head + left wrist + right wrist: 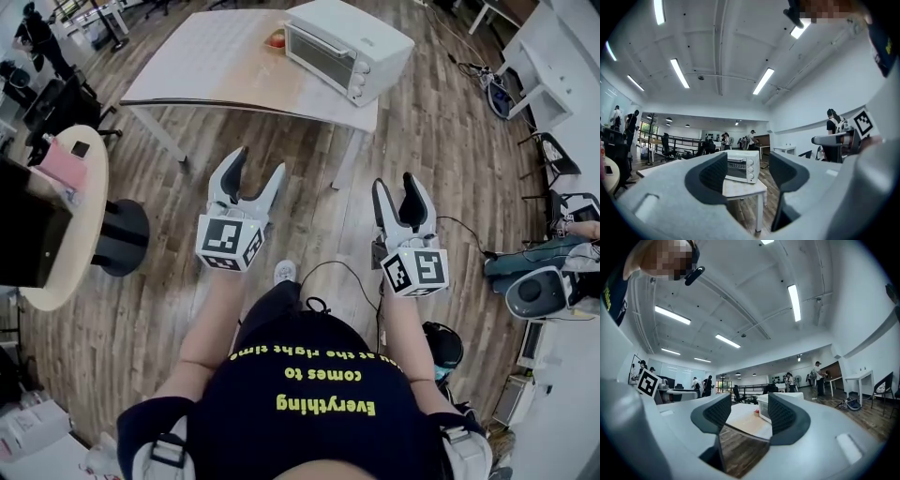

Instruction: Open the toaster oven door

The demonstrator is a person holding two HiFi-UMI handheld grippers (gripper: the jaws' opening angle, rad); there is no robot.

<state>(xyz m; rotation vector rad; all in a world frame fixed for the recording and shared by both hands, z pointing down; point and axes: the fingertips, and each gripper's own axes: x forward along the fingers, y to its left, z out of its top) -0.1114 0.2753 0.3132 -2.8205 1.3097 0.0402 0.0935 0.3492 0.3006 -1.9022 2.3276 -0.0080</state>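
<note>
- Fingers [231, 176] of my left gripper [259, 165] stood wide with nothing between them. Those of my right gripper [394, 184] were just as wide and just as empty.
- Both grippers hung over the floor [159, 300], well short of the oven [349, 45], which sat at the far right corner of the worktop [202, 70]. Its door [319, 58] was shut and not yet touched.
- The oven sat close to the worktop's edge. I judged that a one-handed pull on the door could drag the whole box toward me or off that corner, unless my other gripper braced it.
- The handle was too small for me to make out. A careless close might have caught only the door's rim and slipped off.
- A cable [349, 274] looped on the floor by my feet. Stepping forward, I could have snagged it.
- The worktop was pale and mostly bare, with one small red thing [276, 39] beside the oven.
- The room was a wide office with a plank floor and strip lights overhead. A round table [82, 211] stood at my left and people stood far off.
</note>
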